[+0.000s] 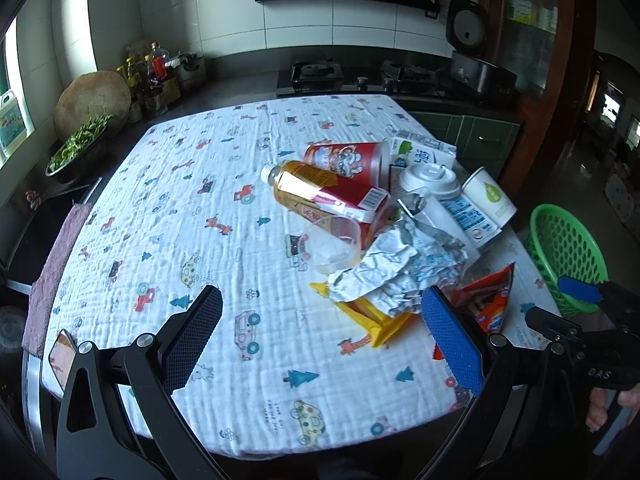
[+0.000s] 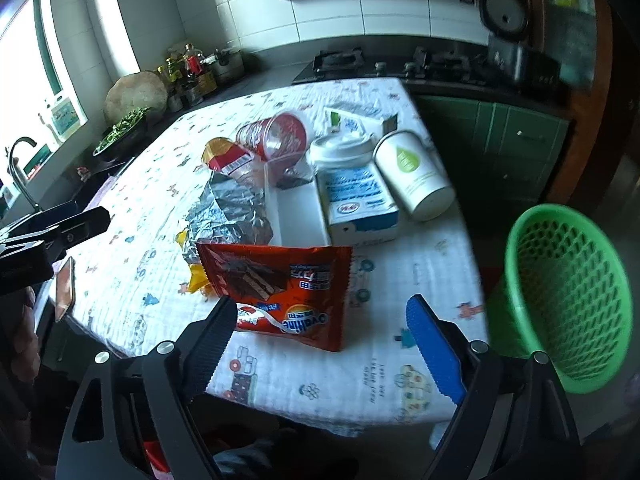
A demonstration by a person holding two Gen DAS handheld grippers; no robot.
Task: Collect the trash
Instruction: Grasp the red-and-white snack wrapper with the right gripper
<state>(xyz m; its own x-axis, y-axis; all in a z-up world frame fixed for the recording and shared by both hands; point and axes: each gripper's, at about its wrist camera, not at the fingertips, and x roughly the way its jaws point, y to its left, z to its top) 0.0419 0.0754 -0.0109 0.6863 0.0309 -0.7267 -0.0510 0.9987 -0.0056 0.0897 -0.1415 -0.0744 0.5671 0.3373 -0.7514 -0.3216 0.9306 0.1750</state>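
A heap of trash lies on the patterned tablecloth (image 1: 224, 216): crumpled foil (image 1: 396, 268), a yellow wrapper (image 1: 380, 320), a clear plastic cup (image 1: 332, 244), a tea bottle (image 1: 320, 188), a red cup (image 1: 348, 158), a milk carton (image 2: 360, 204) and a paper cup (image 2: 416, 172). My left gripper (image 1: 320, 294) is open just short of the foil and yellow wrapper. My right gripper (image 2: 320, 304) is open over the table's near edge. An orange Ovaltine wrapper (image 2: 280, 288) lies between its fingers, beside the black one and well apart from the blue one.
A green mesh basket (image 2: 568, 300) stands off the table's right edge. A phone (image 1: 62, 356) lies at the table's left edge. A bowl of greens (image 1: 76, 152) and bottles sit on the counter at left, with a stove (image 1: 316, 74) behind.
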